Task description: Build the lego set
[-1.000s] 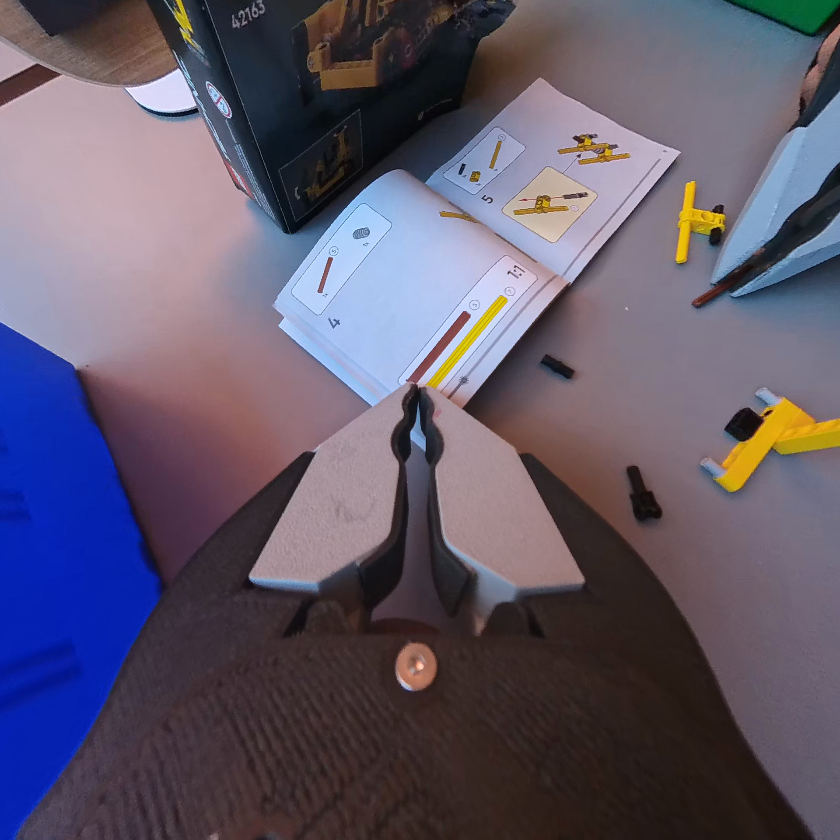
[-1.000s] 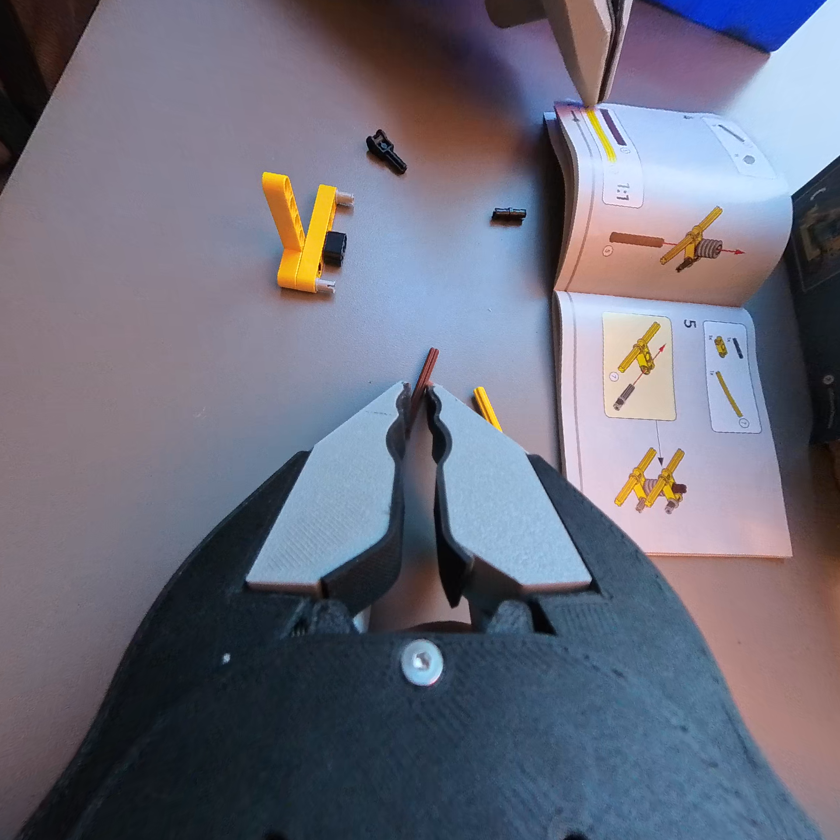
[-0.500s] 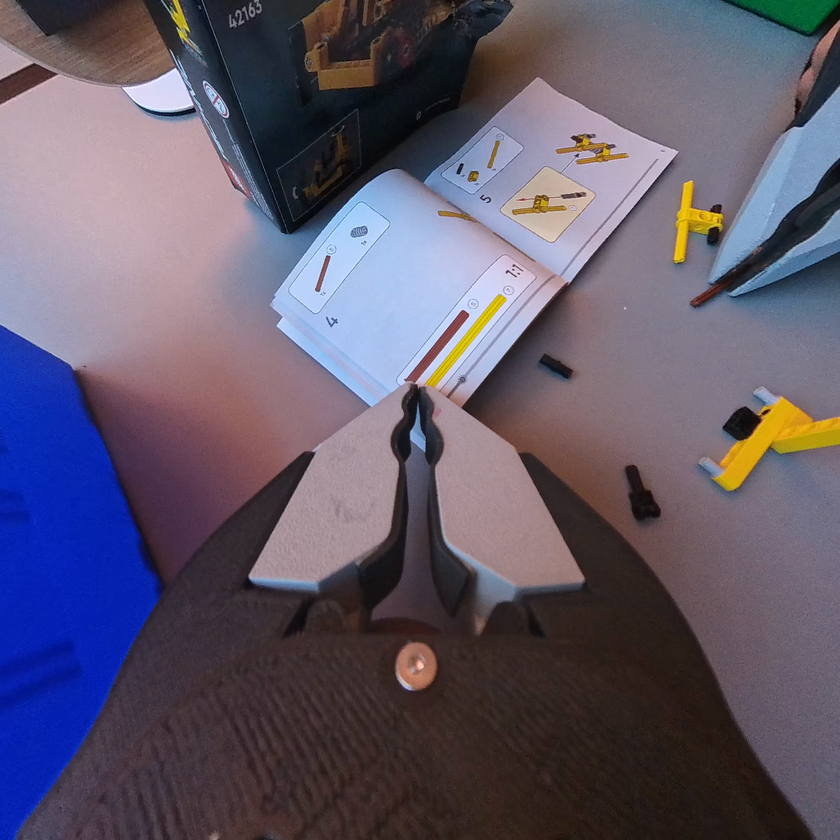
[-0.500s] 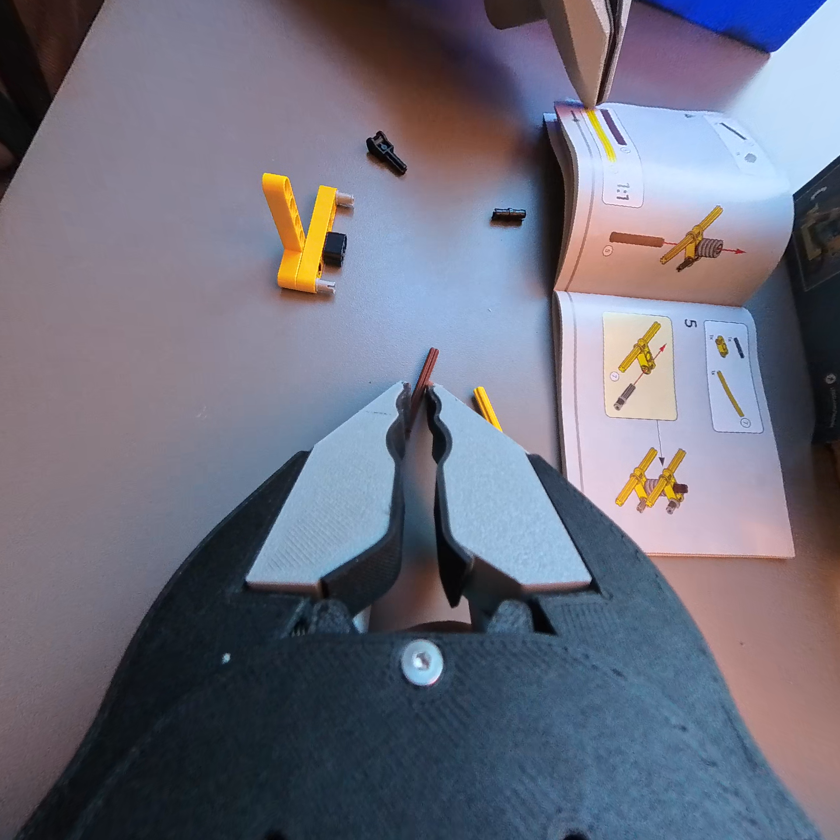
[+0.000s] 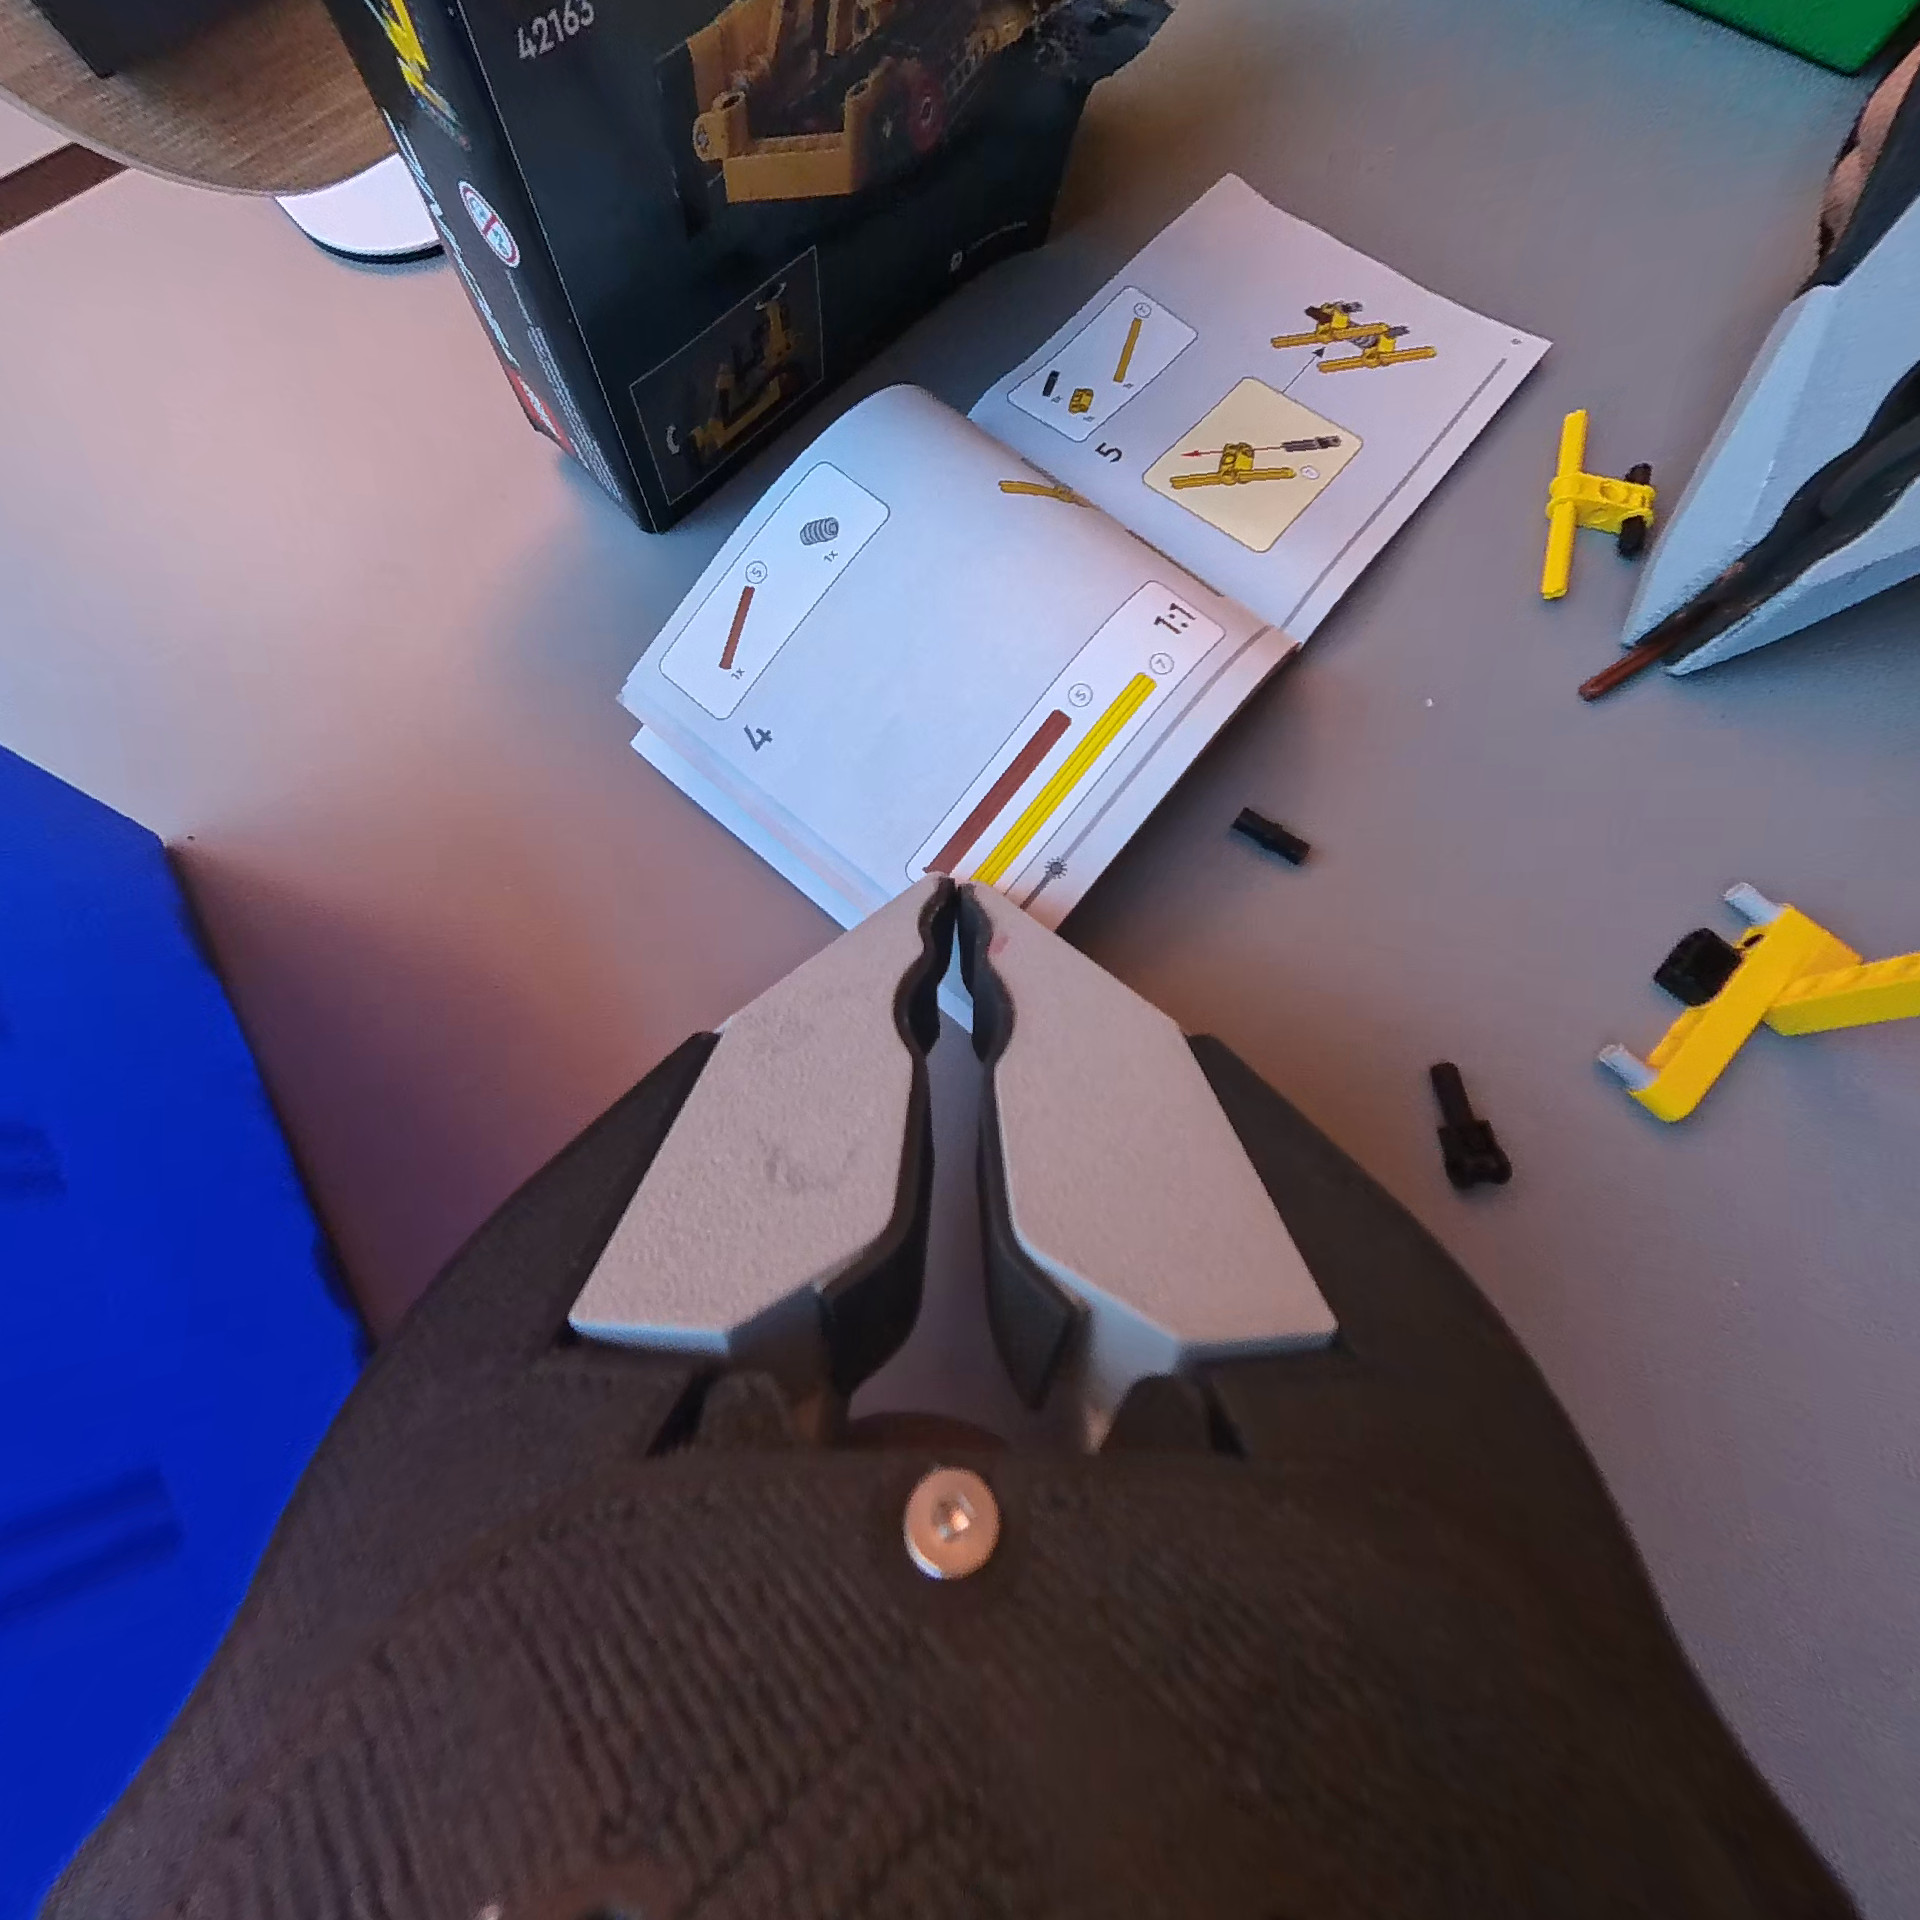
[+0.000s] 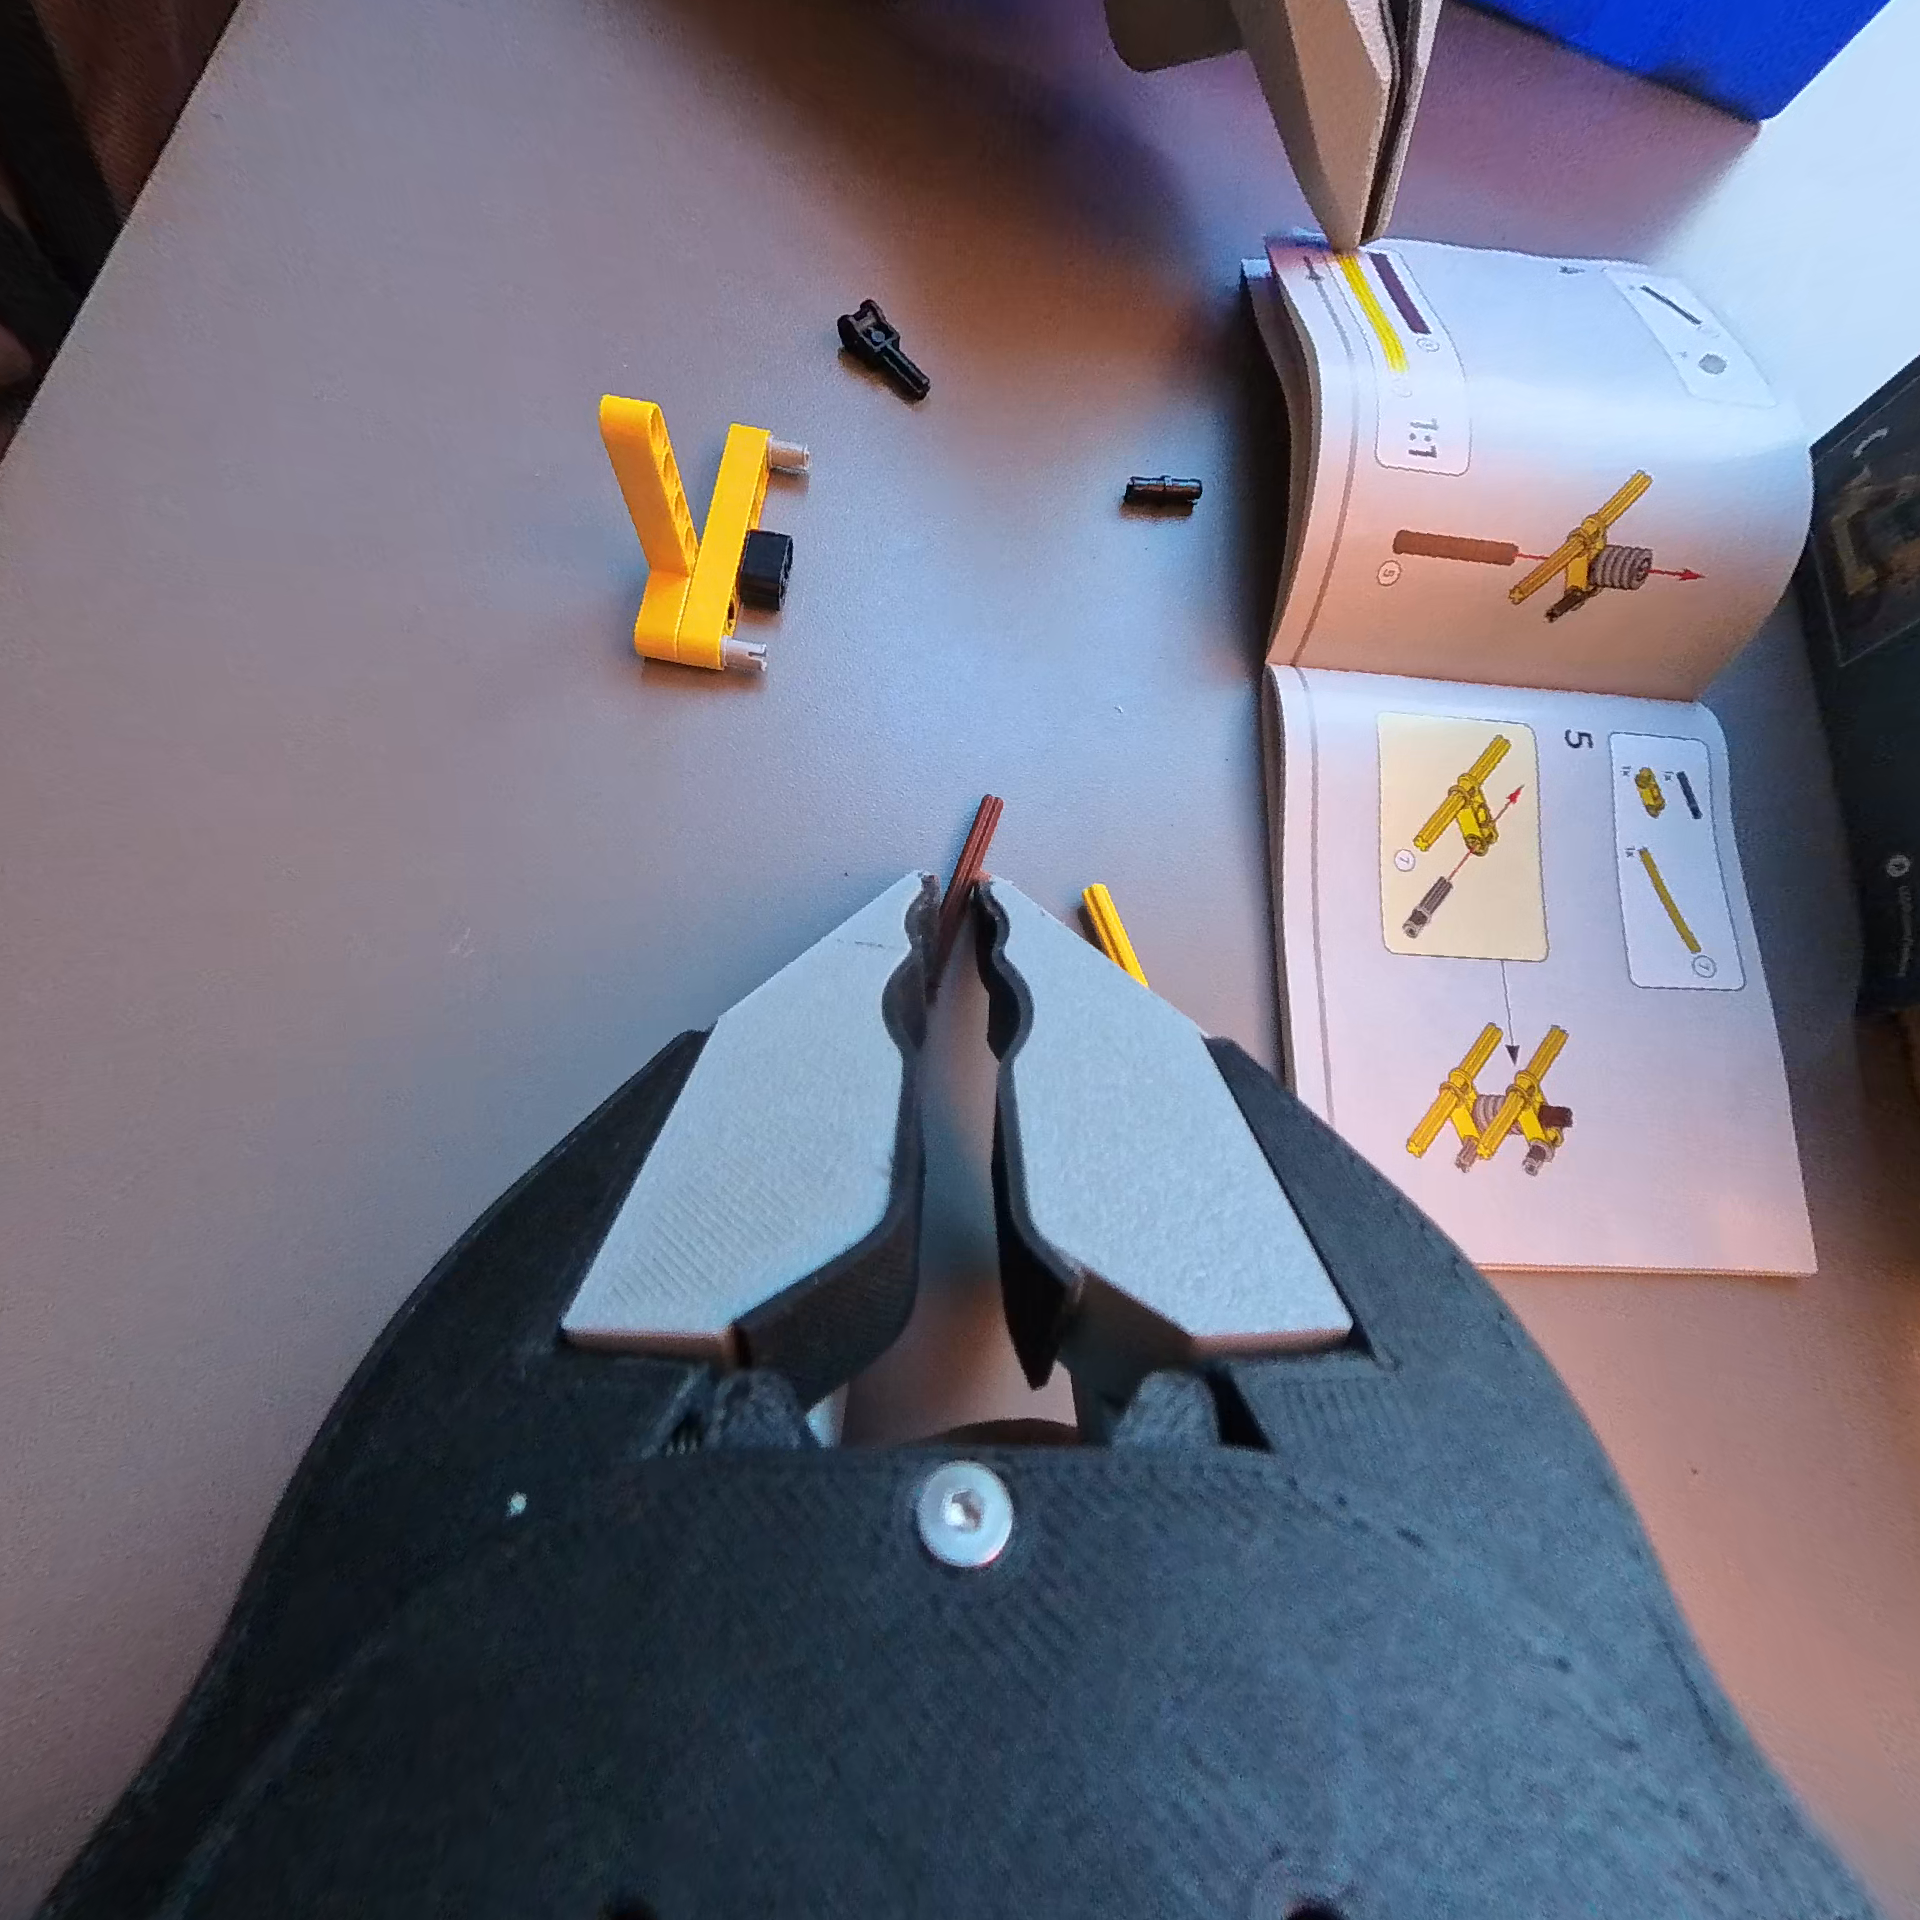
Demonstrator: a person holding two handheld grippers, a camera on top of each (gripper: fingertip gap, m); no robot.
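My right gripper (image 6: 951,888) is shut on a thin brown axle (image 6: 977,842), whose end sticks out past the fingertips just above the grey table. The right gripper (image 5: 1652,649) and the axle (image 5: 1610,675) also show in the left wrist view. A yellow axle with a connector (image 5: 1569,504) lies beside it, mostly hidden behind my right finger in the right wrist view (image 6: 1112,930). My left gripper (image 5: 956,894) is shut, its tips resting on the near edge of the open instruction booklet (image 5: 935,623). A yellow beam assembly (image 6: 691,540) lies apart.
Two loose black pins (image 6: 881,350) (image 6: 1162,488) lie on the table between the yellow assembly and the booklet (image 6: 1507,935). The dark set box (image 5: 727,208) stands behind the booklet. A blue object (image 5: 104,1247) is at the left, a green one (image 5: 1808,21) at the far right. The gap from one gripper's tips to the other's is roughly 15 cm.
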